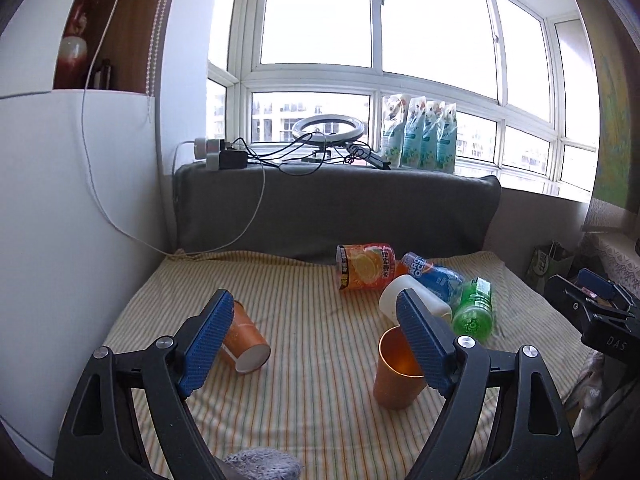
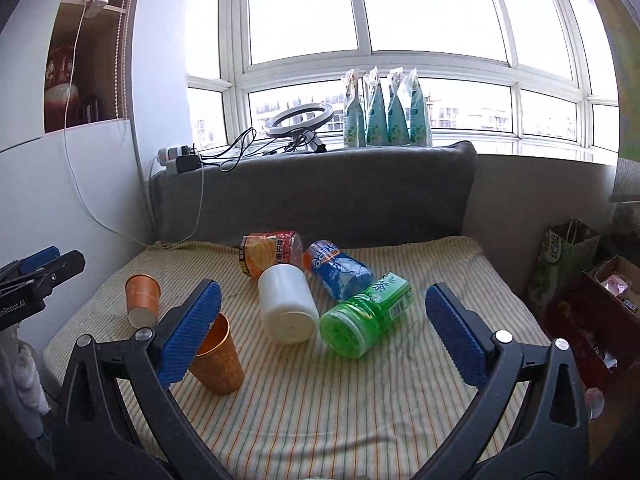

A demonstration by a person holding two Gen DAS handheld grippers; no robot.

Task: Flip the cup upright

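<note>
We see a striped cloth (image 2: pixel 320 408) spread over the seat. On it lie a white jar (image 2: pixel 286 304), an orange bottle (image 2: pixel 268 252), a blue bottle (image 2: pixel 340 270) and a green bottle (image 2: pixel 366 320), all on their sides and bunched close together. Near the front one orange cup (image 1: pixel 394 376) stands up with its mouth open to the top. The other orange cup (image 1: pixel 246 338) lies on its side, well apart to the left. Our left gripper (image 1: pixel 316 340) and right gripper (image 2: pixel 324 334) both have fingers spread wide and hold nothing.
</note>
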